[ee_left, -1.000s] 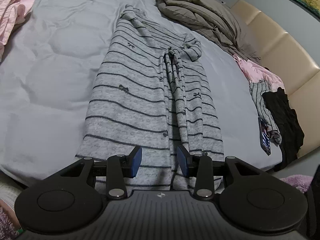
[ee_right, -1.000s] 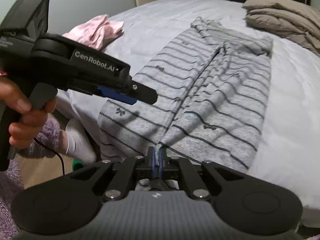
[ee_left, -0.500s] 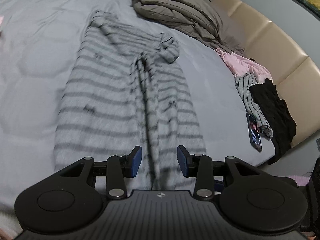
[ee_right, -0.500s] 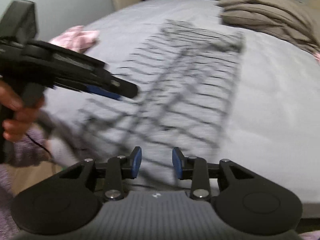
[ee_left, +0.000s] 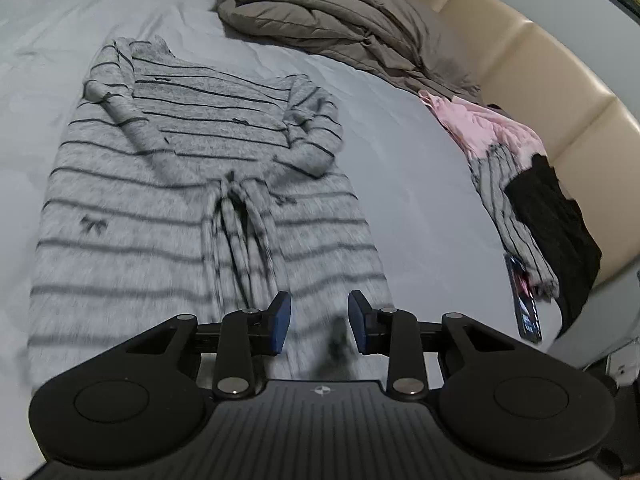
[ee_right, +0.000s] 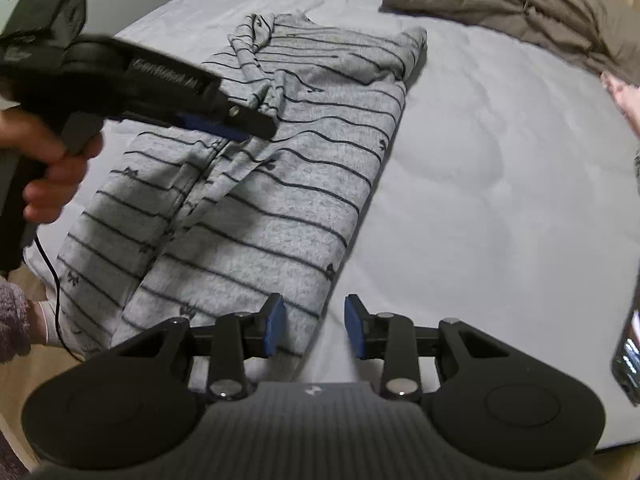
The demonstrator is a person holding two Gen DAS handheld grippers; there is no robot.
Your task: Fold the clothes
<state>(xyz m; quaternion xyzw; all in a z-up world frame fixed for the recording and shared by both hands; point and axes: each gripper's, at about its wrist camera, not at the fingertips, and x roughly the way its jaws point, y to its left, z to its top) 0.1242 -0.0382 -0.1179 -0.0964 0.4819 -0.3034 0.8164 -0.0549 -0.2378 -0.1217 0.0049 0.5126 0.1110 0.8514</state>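
While the striped dress (ee_left: 192, 208) runs lengthwise, neck at upper left, the left gripper (ee_left: 319, 322) is closing on nothing and the right gripper (ee_right: 314, 326) stands part open, empty.

I can't read any text here: white lettering runs along the side of my left tongs (ee_right: 244, 130), but it's smeared by blur, and the phone (ee_right: 628, 354) screen is illegible.

Left gripper (ee_left: 319, 322) closing on nothing; right gripper (ee_right: 314, 326) parted, empty.
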